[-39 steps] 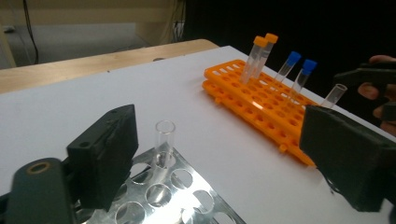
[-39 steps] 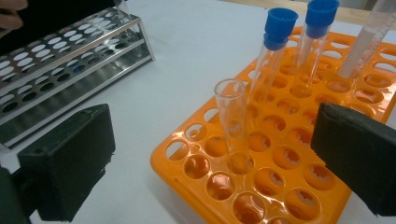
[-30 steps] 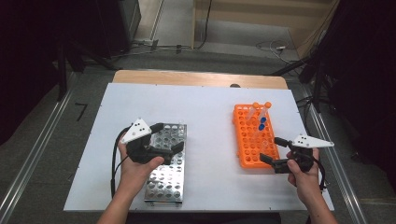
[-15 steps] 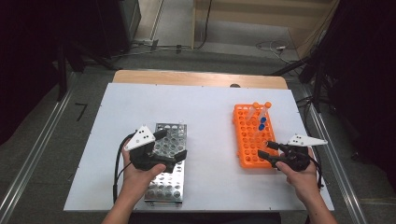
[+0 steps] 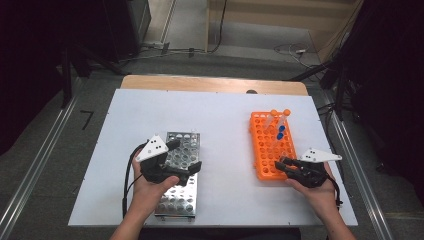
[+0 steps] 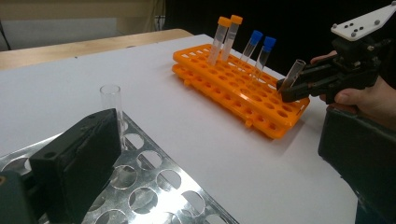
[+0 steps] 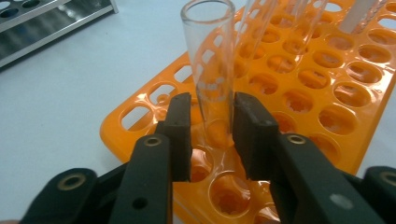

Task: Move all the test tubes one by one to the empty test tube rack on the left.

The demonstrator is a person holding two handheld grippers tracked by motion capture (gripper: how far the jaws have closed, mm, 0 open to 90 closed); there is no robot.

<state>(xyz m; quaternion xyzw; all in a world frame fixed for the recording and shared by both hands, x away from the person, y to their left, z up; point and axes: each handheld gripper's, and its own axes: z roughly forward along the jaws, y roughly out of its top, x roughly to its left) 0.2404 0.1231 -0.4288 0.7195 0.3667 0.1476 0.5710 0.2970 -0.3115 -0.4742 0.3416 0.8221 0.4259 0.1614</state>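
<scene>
An uncapped clear glass tube point(image 7: 210, 70) stands in a near corner hole of the orange rack point(image 7: 327, 121); it looks light, rigid, slippery and breakable, best pinched gently on its lower wall. The right gripper point(image 7: 212, 126) has just been closing, its pads now narrow against that tube. The left gripper point(image 5: 172, 162) hovers spread wide over the metal rack point(image 5: 182, 200), holding nothing.

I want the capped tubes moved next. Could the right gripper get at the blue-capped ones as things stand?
Probably not yet. The right gripper has just been closing on an uncapped tube at the orange rack's near end. The blue-capped tubes stand farther up the rack with nothing in front; it must let go first.
</scene>
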